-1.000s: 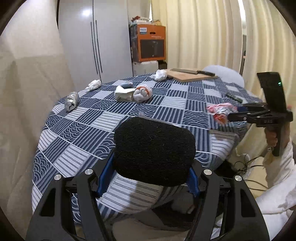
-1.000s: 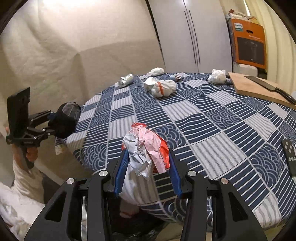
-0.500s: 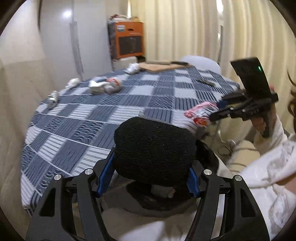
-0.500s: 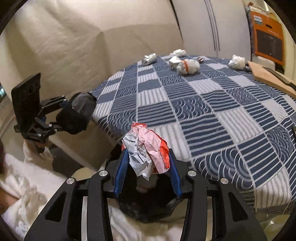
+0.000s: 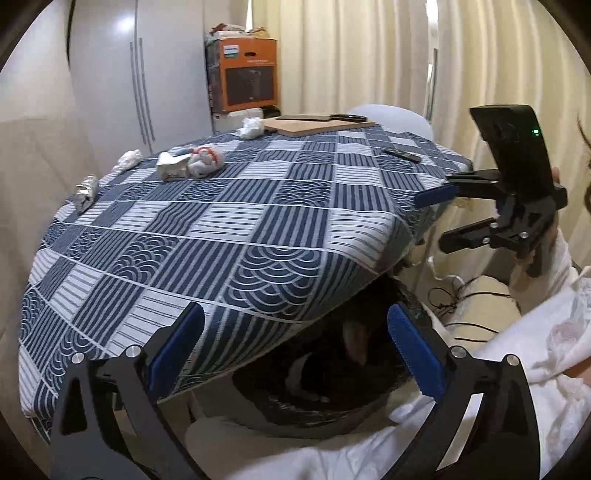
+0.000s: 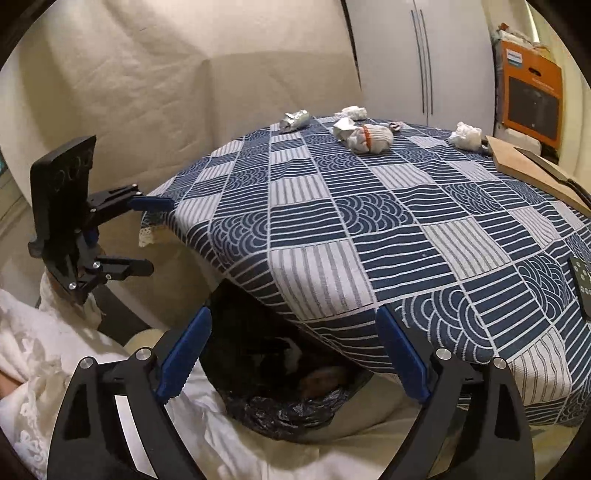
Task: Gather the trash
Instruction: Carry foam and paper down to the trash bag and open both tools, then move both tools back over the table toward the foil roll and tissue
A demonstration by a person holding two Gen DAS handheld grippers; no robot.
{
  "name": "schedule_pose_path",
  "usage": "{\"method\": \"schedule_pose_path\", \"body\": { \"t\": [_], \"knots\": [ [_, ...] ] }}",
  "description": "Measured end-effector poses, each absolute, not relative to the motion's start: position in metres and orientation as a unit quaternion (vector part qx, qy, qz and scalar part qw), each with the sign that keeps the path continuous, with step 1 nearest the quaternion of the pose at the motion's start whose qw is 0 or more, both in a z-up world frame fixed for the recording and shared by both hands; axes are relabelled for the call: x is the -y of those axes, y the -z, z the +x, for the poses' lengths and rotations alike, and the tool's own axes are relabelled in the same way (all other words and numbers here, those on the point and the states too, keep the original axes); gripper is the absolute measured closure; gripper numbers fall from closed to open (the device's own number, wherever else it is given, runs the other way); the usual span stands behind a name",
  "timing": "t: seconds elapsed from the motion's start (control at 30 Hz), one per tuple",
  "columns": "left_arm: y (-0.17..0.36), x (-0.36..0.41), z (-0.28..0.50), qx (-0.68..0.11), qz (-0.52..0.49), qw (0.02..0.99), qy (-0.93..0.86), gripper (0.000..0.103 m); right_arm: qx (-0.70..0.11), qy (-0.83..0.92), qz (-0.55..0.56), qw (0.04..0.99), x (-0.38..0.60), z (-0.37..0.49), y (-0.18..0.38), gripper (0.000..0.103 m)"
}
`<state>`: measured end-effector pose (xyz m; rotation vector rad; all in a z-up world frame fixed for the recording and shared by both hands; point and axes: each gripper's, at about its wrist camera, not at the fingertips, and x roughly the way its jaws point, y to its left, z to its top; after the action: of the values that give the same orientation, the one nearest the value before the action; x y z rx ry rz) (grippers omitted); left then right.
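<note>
Soft, warm indoor light fills both views, brightest through the curtains (image 5: pixel 369 55) (a glare spot sits on the glossy wardrobe door (image 5: pixel 125 22)). Deep shadow lies under the table edge (image 6: pixel 295 295). Fisheye bending warps the edges; corners vignette black.

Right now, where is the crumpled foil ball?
In the left wrist view the crumpled foil ball lies at the far left edge of the checked tablecloth, left of the white paper wad.
</note>
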<state>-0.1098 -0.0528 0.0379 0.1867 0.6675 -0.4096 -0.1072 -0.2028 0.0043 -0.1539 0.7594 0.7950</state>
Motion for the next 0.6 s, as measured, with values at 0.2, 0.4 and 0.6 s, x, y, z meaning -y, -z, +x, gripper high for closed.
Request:
{"method": "schedule_pose_path", "body": {
  "t": [0.2, 0.4, 0.6],
  "knots": [
    [-0.042, 0.042, -0.099, -0.308, 0.080, 0.931, 0.177, 0.006, -0.341, -0.341, -0.069, 0.873, 0.217, -0.100, -0.013, 0.015],
    [-0.050, 0.023, -0.081, -0.298, 0.048, 0.940, 0.157, 0.006, -0.333, -0.309, -0.044, 0.890, 0.236, -0.082, -0.026, 0.014],
    [-0.052, 0.001, -0.060, -0.305, 0.025, 0.942, 0.134, 0.006, -0.326, -0.272, -0.023, 0.905, 0.254, -0.057, -0.035, 0.014]
  ]
}}
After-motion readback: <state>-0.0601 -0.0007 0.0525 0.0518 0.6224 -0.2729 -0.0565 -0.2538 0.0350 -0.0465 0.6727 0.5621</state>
